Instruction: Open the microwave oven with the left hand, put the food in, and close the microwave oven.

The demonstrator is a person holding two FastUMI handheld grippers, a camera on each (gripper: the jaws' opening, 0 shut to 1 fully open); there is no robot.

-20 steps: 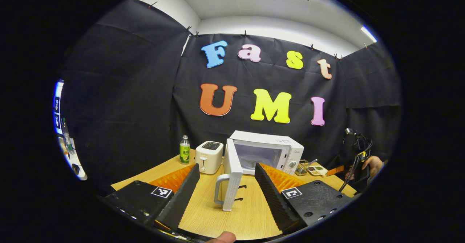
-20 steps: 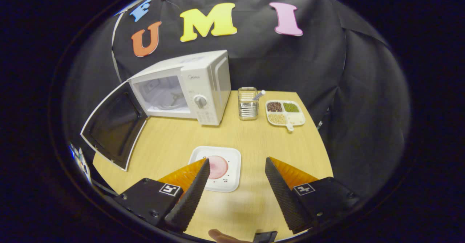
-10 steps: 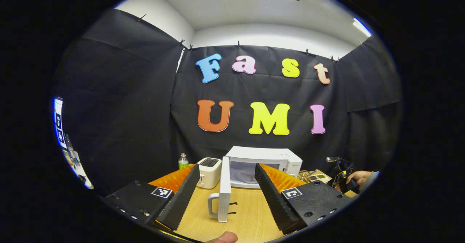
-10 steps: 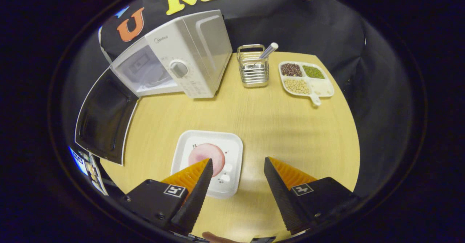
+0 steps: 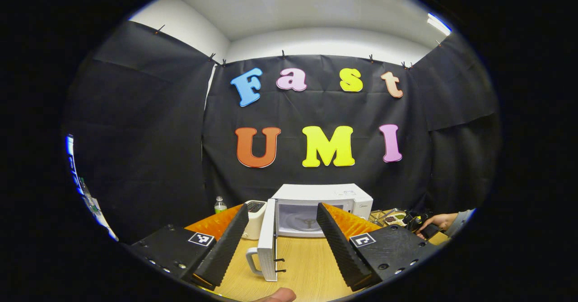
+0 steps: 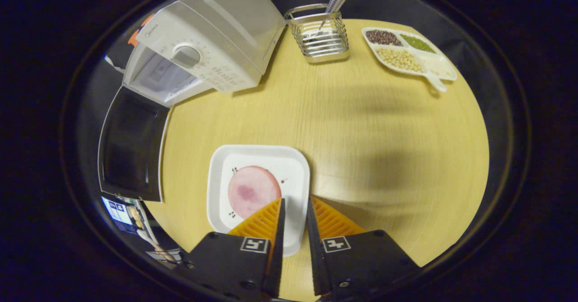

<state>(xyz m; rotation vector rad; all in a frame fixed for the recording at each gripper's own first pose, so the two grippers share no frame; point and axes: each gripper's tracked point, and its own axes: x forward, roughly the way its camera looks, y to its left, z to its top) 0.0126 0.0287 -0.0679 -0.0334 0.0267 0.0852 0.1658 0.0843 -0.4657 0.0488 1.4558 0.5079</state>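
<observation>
My right gripper (image 6: pixel 293 211) is narrowed over the near right edge of the white plate (image 6: pixel 298 175), one finger on each side of the rim. I cannot tell whether both fingers press on it. The round pink slice of food (image 6: pixel 254 191) lies on the plate, just ahead and left of my right gripper's fingertips. The plate rests on the table (image 6: pixel 375 126).

Ahead and left of my right gripper, the microwave (image 6: pixel 212 44) stands with its door (image 6: pixel 131 151) swung fully open; the dark inner face of the door points toward the plate. Farther ahead stand a wire holder (image 6: pixel 320 40) and, to its right, a divided dish of beans (image 6: pixel 408 56).

My left gripper (image 5: pixel 277 234) is spread wide and holds nothing. The edge of the microwave door (image 5: pixel 268 248), with its handle (image 5: pixel 250 261), stands between my left fingers, touching neither. The open cavity lies straight ahead. A toaster (image 5: pixel 255 218) and a bottle (image 5: pixel 220 205) are ahead left.
</observation>
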